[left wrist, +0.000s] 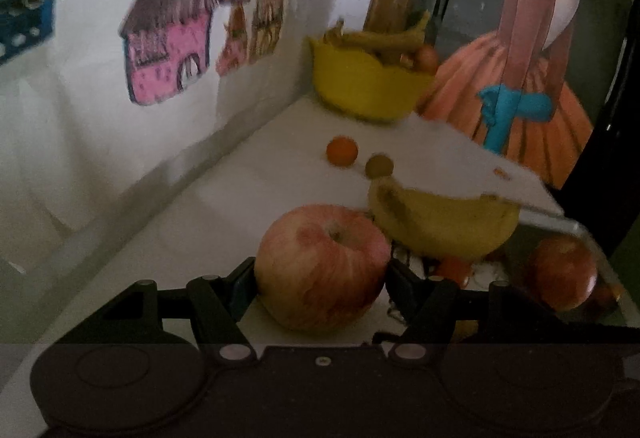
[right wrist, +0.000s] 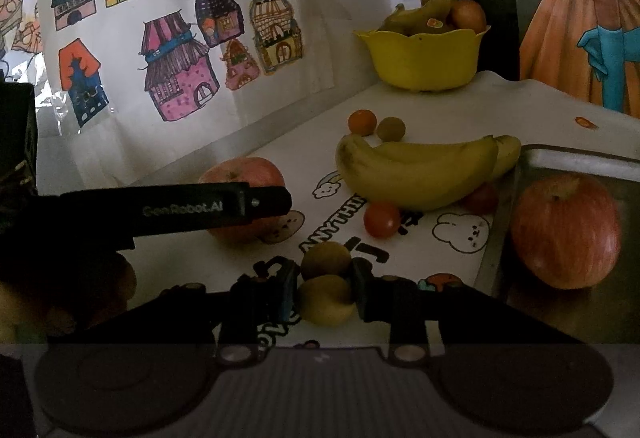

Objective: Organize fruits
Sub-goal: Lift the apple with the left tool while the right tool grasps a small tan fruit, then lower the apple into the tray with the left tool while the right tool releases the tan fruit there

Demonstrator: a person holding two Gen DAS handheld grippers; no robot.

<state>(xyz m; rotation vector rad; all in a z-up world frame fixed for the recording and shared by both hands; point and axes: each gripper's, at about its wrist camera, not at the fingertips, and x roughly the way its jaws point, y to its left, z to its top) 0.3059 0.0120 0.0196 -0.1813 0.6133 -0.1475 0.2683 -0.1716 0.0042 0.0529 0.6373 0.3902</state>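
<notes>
Fruit is gripped on a white table (right wrist: pixel 460 106).

An apple (left wrist: pixel 322 268) near the bananas (right wrist: pixel 416 170) is clamped between the left gripper (left wrist: pixel 320 278) fingers; a small yellow fruit (right wrist: pixel 326 298) is pinched by the right gripper (right wrist: pixel 324 292), on the printed mat (right wrist: pixel 440 238).

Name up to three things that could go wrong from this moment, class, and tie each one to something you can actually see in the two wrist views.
1. The left gripper holds a big apple by the fingertips only; it might slip when lifted.
2. The right gripper pinches a small yellow fruit with a brownish one touching it; lifting may roll that neighbour away.
3. The bananas lie over cherry tomatoes; nudging them could send the tomatoes rolling.
</notes>
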